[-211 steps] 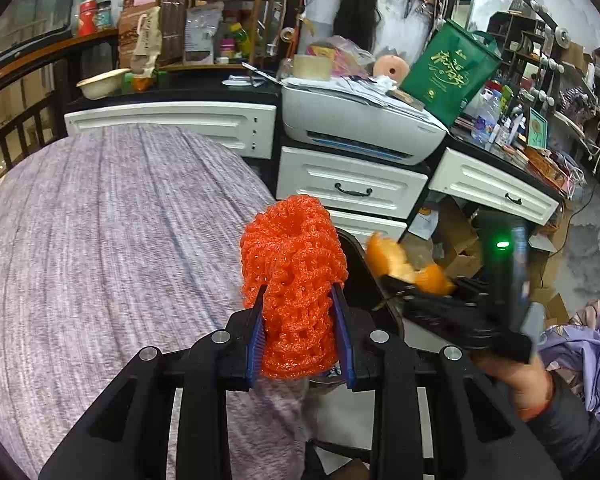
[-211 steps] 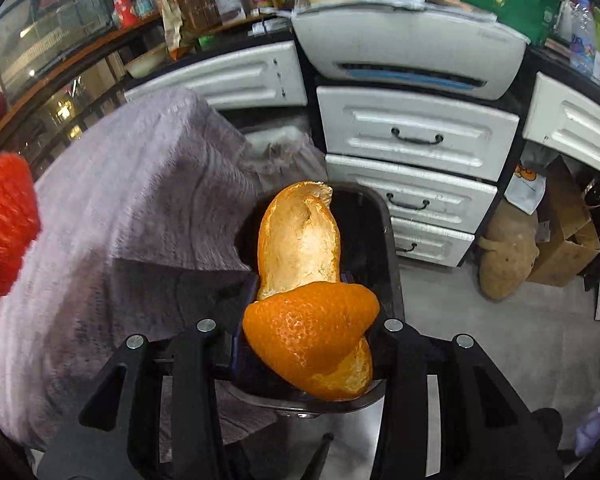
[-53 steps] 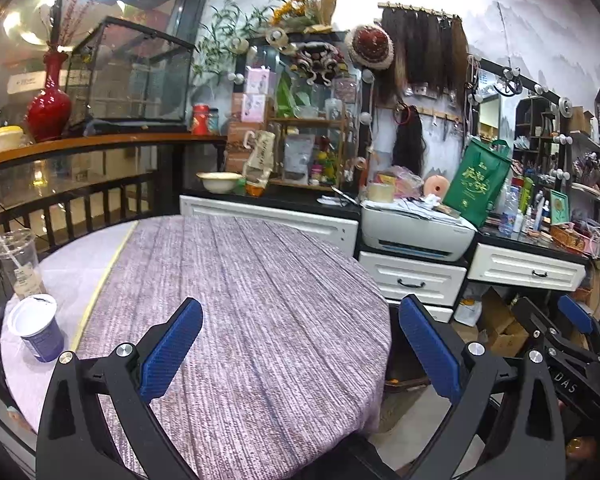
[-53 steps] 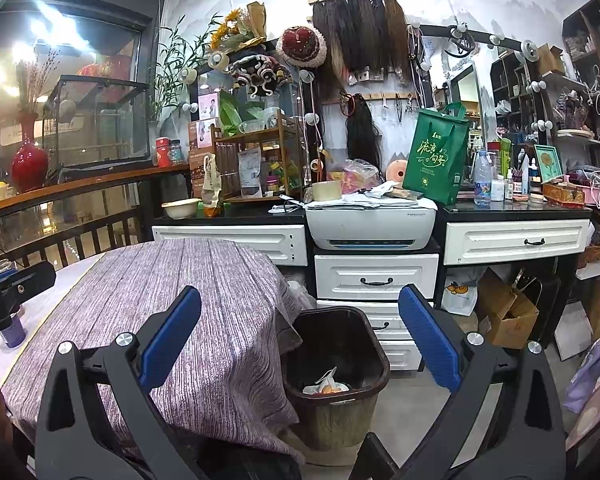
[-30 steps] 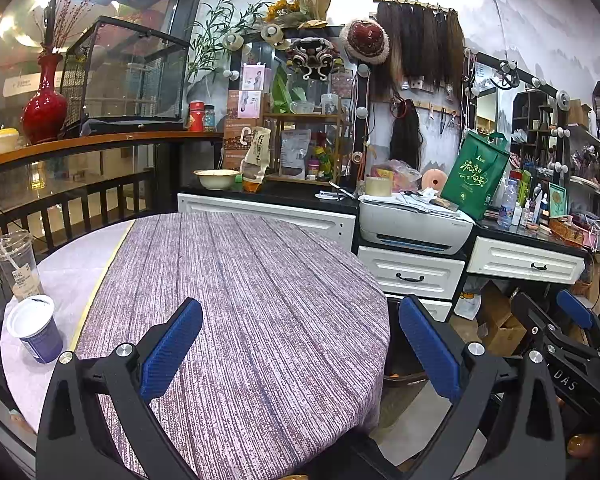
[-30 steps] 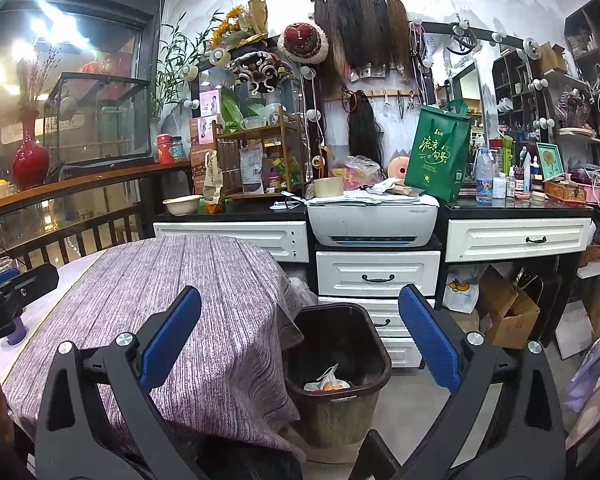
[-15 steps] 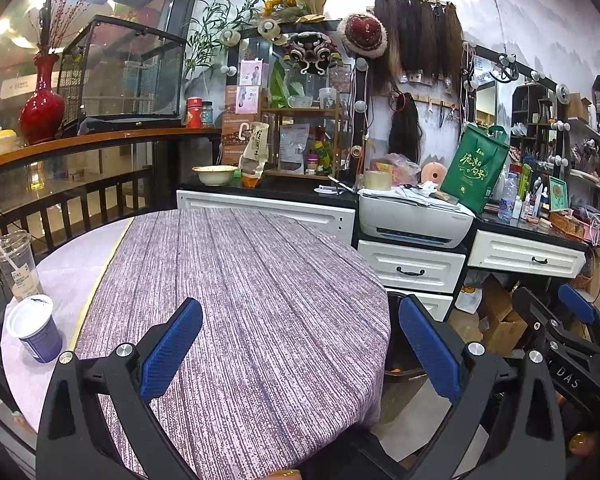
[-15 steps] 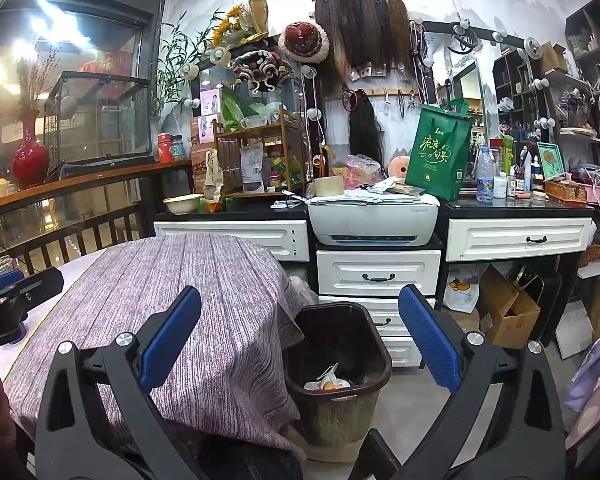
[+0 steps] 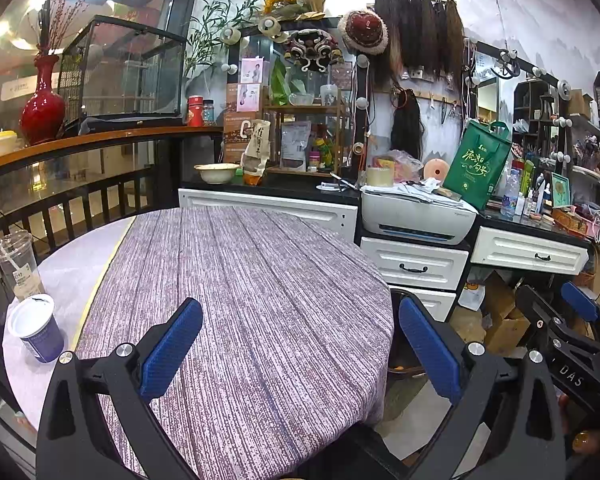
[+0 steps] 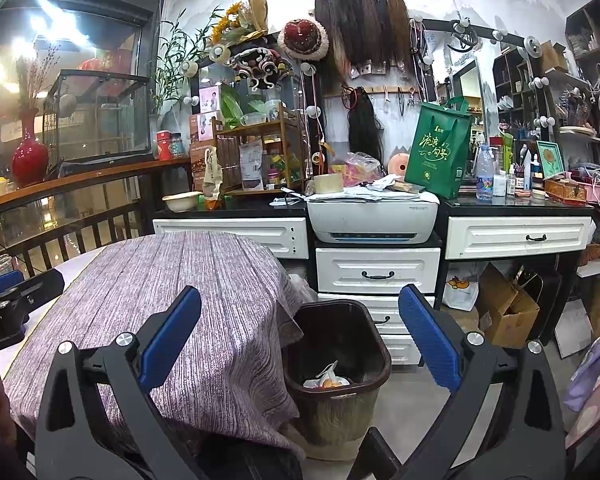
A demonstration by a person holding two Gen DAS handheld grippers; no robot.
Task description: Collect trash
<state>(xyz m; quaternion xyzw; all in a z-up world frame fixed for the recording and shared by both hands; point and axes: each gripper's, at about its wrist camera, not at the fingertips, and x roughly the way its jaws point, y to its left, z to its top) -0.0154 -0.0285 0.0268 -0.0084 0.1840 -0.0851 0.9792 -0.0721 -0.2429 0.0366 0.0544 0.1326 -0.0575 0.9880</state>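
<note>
From the left wrist camera, the left gripper (image 9: 300,344) hangs above a round bench (image 9: 240,280) draped in a purple striped cloth, its jaws spread wide and holding nothing. At the bench's left edge stand a blue paper cup (image 9: 34,328) with a white lid and, just behind it, a clear plastic cup (image 9: 14,264) with a straw. Past the bench's far right edge, only a sliver of the dark trash bin (image 9: 400,344) shows, beside white drawers under a white printer (image 9: 416,216). The right gripper (image 9: 572,332) enters at the lower right, low beside the bench.

From the right wrist camera, the right gripper (image 10: 300,344) is level with the bench edge, jaws also wide and empty. The trash bin (image 10: 336,356) stands on the floor between its blue pads, just beside the hanging cloth, with white wrapper and orange peel (image 10: 327,381) lying at its bottom. A green shopping bag (image 10: 438,152) stands on the counter behind the printer (image 10: 374,216). The left gripper (image 10: 8,300) shows at the left edge, over the bench.
</note>
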